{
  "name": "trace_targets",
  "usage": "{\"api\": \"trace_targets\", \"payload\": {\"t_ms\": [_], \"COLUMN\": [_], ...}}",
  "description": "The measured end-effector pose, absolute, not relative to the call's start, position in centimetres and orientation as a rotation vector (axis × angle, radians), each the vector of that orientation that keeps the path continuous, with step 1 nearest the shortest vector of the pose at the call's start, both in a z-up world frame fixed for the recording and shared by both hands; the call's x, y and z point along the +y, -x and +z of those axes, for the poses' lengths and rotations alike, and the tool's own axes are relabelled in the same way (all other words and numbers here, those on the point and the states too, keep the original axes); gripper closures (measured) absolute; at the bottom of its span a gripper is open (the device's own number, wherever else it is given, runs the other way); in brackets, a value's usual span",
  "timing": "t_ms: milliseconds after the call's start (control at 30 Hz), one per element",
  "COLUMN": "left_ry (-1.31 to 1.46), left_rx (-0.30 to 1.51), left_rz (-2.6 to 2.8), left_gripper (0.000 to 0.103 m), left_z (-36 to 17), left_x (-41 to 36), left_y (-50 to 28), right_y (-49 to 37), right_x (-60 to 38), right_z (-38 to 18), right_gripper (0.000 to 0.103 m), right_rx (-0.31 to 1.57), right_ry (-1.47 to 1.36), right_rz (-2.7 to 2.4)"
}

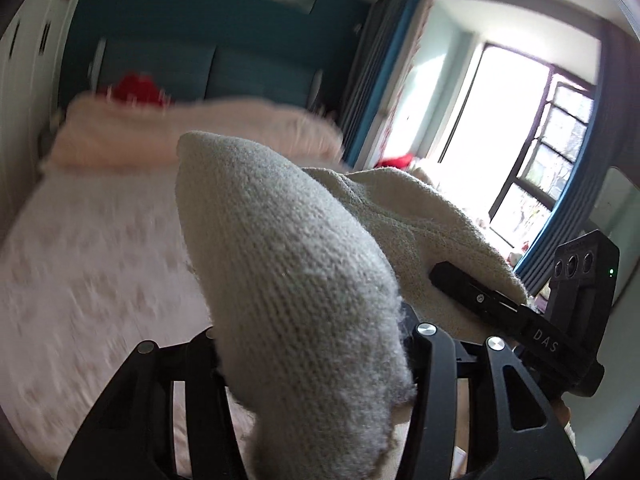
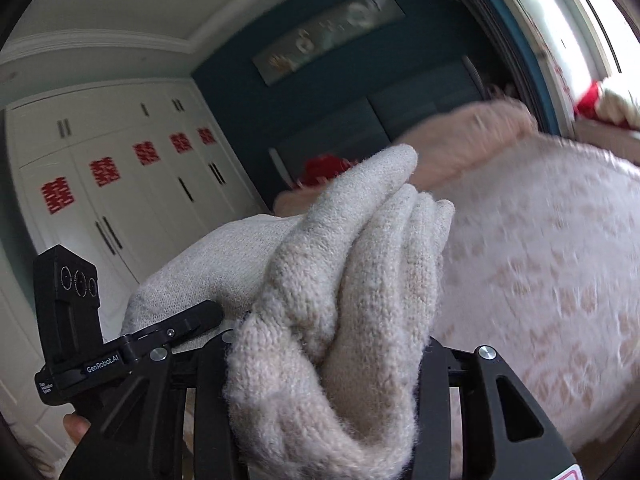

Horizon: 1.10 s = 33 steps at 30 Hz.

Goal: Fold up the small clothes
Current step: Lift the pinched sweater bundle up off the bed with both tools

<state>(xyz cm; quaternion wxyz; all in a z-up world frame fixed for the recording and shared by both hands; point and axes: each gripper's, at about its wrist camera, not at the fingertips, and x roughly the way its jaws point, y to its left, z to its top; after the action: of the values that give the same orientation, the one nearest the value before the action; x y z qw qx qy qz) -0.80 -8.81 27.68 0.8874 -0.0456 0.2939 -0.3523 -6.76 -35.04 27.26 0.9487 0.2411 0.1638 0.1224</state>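
Above pink bed [image 1: 100, 248]: cream knit garment [image 1: 288, 280] held aloft, bunched in left gripper [image 1: 316, 364] and right gripper [image 2: 332, 360], both clamped. Soft, light, limp, fuzzy; best pinched at edges.

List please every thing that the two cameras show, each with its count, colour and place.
knit garment: one, cream, bunched between both grippers
bed cover: one, pale pink, patterned, below
blanket: one, pink, at the bed's far end
red item: one, behind the blanket
wardrobe: white, red paper signs on doors
window: bright, blue curtain beside
left gripper: black, shut on garment
right gripper: black, shut on garment
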Motion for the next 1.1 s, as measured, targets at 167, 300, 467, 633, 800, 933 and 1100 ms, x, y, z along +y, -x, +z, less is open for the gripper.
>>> {"api": "trace_targets", "payload": {"t_ms": [167, 300, 467, 633, 800, 933, 1100], "left_ry": [0.06, 0.048, 0.02, 0.005, 0.011, 0.026, 0.042], "left_rx": [0.414, 0.271, 0.122, 0.046, 0.028, 0.054, 0.154], "left_rz": [-0.769, -0.784, -0.766, -0.721, -0.684, -0.655, -0.627], "left_gripper": [0.054, 0.054, 0.052, 0.051, 0.05, 0.05, 0.049], "left_z": [34.2, 38.8, 42.8, 44.4, 44.6, 43.9, 39.0], "left_x": [-5.7, -3.0, -0.2, 2.2, 4.4, 6.1, 8.2], "left_y": [2.4, 3.9, 5.5, 5.0, 3.4, 1.0, -2.6], "right_y": [8.2, 9.1, 9.1, 7.5, 4.1, 1.2, -3.5], "right_x": [-32.2, -30.3, -27.7, -25.1, -23.0, -21.0, -19.7], "right_z": [33.8, 37.8, 42.0, 44.0, 44.1, 43.2, 36.7], "right_gripper": [0.064, 0.064, 0.064, 0.064, 0.064, 0.063, 0.062], "right_rx": [0.175, 0.072, -0.025, -0.062, -0.047, -0.002, 0.137], "right_ry": [-0.398, -0.349, -0.313, -0.302, -0.296, -0.292, -0.316], "right_rz": [0.276, 0.303, 0.361, 0.406, 0.437, 0.449, 0.45]}}
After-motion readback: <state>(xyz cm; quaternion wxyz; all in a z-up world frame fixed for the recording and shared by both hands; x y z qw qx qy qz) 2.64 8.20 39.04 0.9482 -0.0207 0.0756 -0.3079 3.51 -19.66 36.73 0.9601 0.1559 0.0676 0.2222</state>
